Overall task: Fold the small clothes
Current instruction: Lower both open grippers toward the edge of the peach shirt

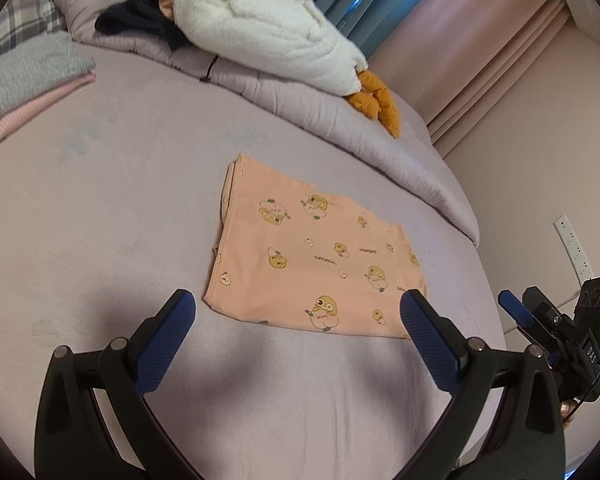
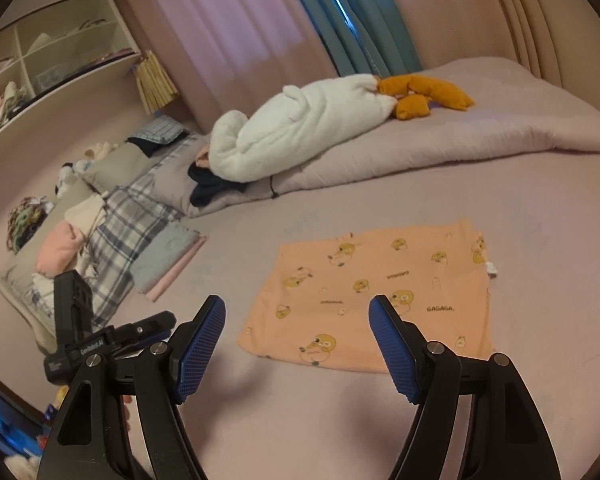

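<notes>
Still flat, folded peach garment (image 1: 316,256) amid bare bed sheet (image 1: 100,220), edges free.

Bed (image 2: 380,420) under a mauve sheet, quilt (image 2: 440,144) bunched along its far side. Pink curtains (image 2: 228,20) behind, a teal one (image 2: 364,16) between them letting in a strip of daylight. Open cream shelves (image 2: 60,40) in the corner; white power strip (image 1: 572,246) on the pale wall.

Dim, warm indoor light; soft shadows under each claw, strong fisheye bending and dark vignetted corners.
</notes>
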Tool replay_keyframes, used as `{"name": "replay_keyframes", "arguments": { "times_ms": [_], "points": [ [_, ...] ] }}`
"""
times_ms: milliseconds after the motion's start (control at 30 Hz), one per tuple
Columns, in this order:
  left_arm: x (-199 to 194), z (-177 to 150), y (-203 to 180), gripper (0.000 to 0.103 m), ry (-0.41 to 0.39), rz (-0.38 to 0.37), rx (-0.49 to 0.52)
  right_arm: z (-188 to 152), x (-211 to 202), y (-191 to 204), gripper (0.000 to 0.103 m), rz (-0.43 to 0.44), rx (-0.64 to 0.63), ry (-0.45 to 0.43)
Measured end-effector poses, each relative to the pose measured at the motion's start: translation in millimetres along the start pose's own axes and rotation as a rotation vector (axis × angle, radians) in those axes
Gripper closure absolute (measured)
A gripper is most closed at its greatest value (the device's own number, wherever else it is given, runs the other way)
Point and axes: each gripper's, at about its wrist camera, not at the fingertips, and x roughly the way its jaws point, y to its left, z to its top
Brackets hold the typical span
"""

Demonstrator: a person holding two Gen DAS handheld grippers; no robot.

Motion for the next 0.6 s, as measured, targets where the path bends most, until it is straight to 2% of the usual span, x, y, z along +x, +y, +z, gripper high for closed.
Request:
{"name": "replay_keyframes", "arguments": {
  "times_ms": [233,600],
  "points": [
    [36.0,5.1,27.3,0.001,0.071,0.042,-0.061,-1.3,25.2,-11.4,0.029,0.0,0.03,0.047],
    [69.4,18.2,79.5,0.001,0.096,0.032,-0.207,-5.5,60.0,-28.3,0.029,-0.012,0.065,0.103]
  ]
}}
